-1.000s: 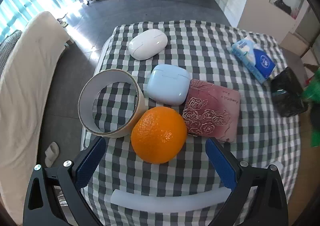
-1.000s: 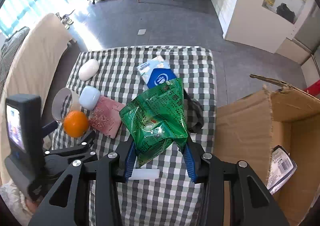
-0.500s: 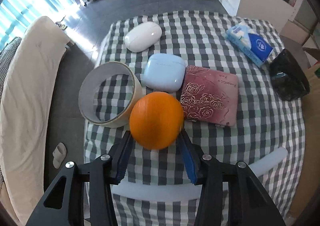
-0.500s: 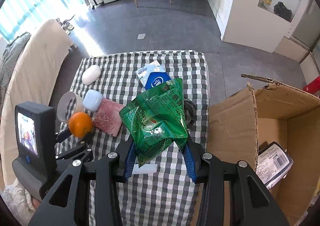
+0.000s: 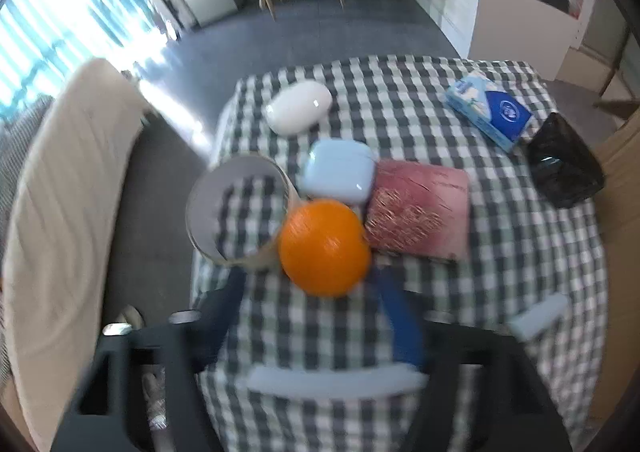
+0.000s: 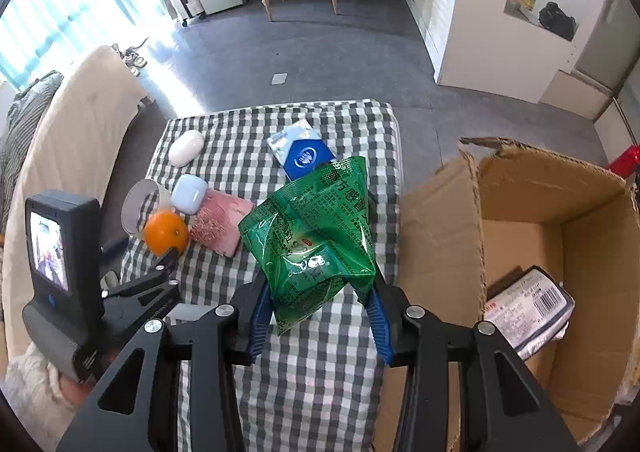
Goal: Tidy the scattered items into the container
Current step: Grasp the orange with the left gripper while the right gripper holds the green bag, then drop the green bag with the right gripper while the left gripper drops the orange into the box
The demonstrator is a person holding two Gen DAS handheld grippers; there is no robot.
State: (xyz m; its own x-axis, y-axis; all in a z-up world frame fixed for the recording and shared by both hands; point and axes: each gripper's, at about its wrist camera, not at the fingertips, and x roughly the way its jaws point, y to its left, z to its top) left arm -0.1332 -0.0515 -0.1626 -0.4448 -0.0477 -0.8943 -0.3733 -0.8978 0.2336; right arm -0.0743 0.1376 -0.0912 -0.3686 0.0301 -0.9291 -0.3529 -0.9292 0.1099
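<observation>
right gripper (image 6: pixel 316 308): clamped on the green snack bag (image 6: pixel 312 236), which sticks up out of the jaws
cardboard box (image 6: pixel 520 188): just off to that gripper's right, open top
left gripper (image 5: pixel 308 292): blurry; jaws just reopened and stand apart
orange (image 5: pixel 324 248): right at the tips, a little ahead of the gap, on the checkered cloth (image 5: pixel 520 252)

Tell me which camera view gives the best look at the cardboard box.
The right wrist view. There the cardboard box stands open beside the table, with its torn flap, inner walls and a wrapped packet on its floor all sharp. The left wrist view is blurred and catches only a tan sliver of the box at the right edge, with no view inside.
</observation>
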